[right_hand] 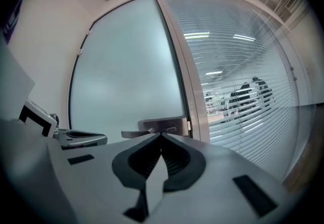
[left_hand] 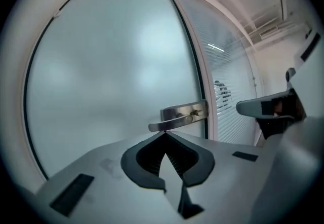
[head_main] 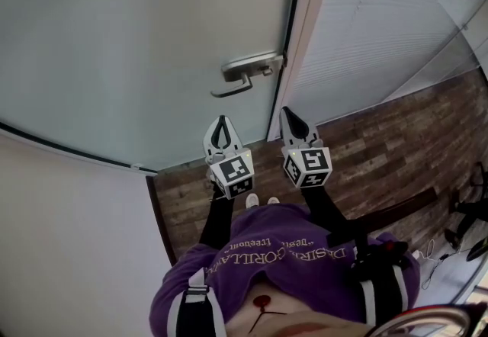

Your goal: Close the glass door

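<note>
The glass door (head_main: 137, 46) looks heavy and breakable, best held by the metal handle (head_main: 242, 75) at its right edge; the left gripper (head_main: 222, 120) and right gripper (head_main: 285, 111) are pinched closed, holding nothing.

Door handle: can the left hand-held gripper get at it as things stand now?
Probably yes. The left hand-held gripper points at the door handle with nothing between them. Its jaws are shut, so they would have to open to grasp it.
</note>
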The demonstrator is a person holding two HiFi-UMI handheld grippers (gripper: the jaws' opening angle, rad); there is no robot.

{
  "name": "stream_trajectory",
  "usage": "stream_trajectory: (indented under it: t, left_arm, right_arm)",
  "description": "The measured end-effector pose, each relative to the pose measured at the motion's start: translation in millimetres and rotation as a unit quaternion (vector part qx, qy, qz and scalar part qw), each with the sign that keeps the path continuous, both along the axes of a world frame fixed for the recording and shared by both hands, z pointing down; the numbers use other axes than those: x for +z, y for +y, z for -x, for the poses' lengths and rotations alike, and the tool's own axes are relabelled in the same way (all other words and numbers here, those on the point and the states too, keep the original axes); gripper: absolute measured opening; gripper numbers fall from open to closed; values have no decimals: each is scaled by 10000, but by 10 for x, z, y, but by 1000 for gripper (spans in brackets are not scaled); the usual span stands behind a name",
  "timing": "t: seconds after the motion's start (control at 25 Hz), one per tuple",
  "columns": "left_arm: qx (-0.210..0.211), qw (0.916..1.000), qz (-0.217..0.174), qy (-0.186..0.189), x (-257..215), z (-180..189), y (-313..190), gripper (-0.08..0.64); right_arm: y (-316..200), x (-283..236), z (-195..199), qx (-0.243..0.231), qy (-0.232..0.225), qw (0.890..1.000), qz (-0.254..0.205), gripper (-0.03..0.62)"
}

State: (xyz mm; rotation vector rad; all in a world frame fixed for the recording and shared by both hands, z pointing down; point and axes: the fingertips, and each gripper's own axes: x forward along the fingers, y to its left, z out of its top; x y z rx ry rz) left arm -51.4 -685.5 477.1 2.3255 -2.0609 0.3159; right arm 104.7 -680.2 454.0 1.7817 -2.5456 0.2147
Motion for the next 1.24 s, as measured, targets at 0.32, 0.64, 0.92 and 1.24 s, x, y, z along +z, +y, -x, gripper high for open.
stream_trajectory:
  t: [0.32,0.64,0.92,1.24]
  left_arm:
    - [258,9996,107,103,102,-141,63,2]
    - [239,9996,158,12,161,-106,41,2]
    - [285,9994,165,-70,177,-99,27,2]
    - [262,9994,180,-126,92,-83,-31,2]
  right_arm:
    - [11,-29,95,-153,124,9998,-84,-11]
    - [-2,-27,132,-167,176,9997,-77,-11]
    - [-30,-7,168,-202,213,9996,-40,-11]
    - [-87,-88,166,-219,213,9995,-15,-11]
